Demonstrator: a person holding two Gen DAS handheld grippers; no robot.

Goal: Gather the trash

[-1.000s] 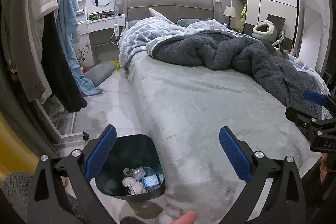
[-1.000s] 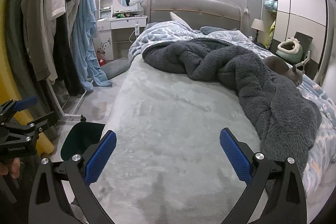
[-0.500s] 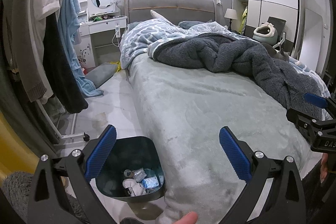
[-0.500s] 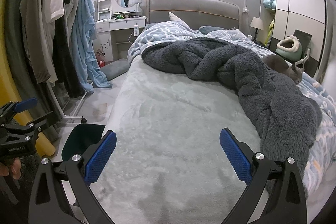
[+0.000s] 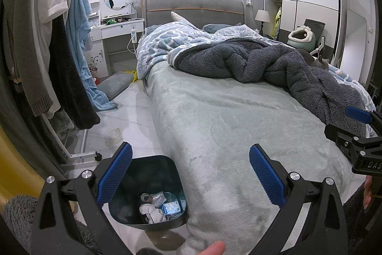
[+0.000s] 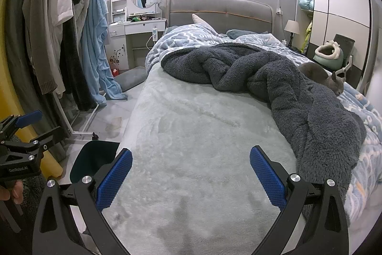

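A dark bin [image 5: 152, 169] stands on the floor at the bed's near left corner; it holds white tissues and small wrappers [image 5: 158, 207]. It also shows in the right wrist view [image 6: 93, 159], its inside hidden. My left gripper [image 5: 189, 173] is open and empty, above the bin and the bed's corner. My right gripper [image 6: 191, 176] is open and empty over the light green bed cover [image 6: 191, 135]. The right gripper shows at the left view's right edge [image 5: 358, 135]; the left gripper shows at the right view's left edge [image 6: 21, 142].
A dark fleece blanket [image 6: 274, 87] and a patterned quilt [image 6: 191, 37] lie on the bed, with a grey cat [image 6: 322, 75] beside them. A clothes rack [image 5: 47, 51] stands left. A vanity desk [image 5: 117, 28] and a wardrobe [image 5: 310, 11] stand at the back.
Both views have shifted slightly, with the bed and bin sitting a little lower in frame. Both grippers stay open and empty.
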